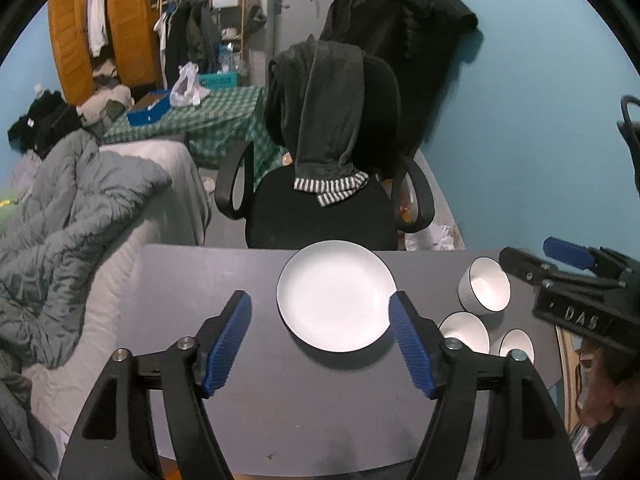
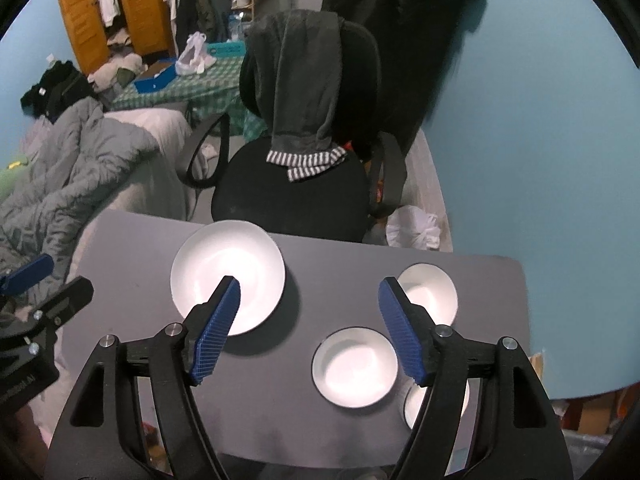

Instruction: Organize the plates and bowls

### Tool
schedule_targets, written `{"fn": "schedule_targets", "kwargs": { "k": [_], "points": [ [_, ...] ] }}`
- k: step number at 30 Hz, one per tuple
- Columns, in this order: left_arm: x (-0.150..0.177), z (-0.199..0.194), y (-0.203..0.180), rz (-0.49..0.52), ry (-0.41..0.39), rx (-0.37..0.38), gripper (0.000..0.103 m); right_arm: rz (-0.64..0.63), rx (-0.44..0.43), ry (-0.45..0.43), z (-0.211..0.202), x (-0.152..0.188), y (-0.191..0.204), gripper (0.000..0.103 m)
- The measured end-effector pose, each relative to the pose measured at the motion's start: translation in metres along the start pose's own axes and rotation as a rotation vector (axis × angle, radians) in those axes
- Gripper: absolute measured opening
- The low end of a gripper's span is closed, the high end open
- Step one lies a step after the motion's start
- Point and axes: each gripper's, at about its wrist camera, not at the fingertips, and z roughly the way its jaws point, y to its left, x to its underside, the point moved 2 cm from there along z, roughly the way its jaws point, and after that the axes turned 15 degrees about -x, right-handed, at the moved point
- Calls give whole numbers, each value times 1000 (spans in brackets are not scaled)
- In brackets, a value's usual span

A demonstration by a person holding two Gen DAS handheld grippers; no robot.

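Note:
A white plate [image 1: 337, 295] lies on the grey table [image 1: 192, 280] near its far edge; it also shows in the right wrist view [image 2: 228, 276]. Three white bowls stand to its right: a far bowl [image 1: 485, 284] [image 2: 430, 290], a middle bowl [image 1: 464, 332] [image 2: 355, 366] and a near bowl [image 1: 517, 345] [image 2: 416, 404], the last partly hidden by my right finger. My left gripper [image 1: 320, 312] is open and empty, above the table just short of the plate. My right gripper [image 2: 310, 298] is open and empty, above the table between the plate and the bowls.
A black office chair [image 1: 320, 200] draped with dark clothes stands just beyond the table's far edge. A bed with a grey duvet [image 1: 80, 208] lies to the left. A blue wall [image 1: 540, 140] runs along the right. A white plastic bag [image 2: 414, 226] lies on the floor by the chair.

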Motion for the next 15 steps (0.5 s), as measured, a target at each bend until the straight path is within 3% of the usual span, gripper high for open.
{"fn": "schedule_targets", "kwargs": {
  "k": [15],
  "points": [
    [-8,-49,-22,86,-98,50,80,71,35,-126,-72,10,-13,71]
  ]
}}
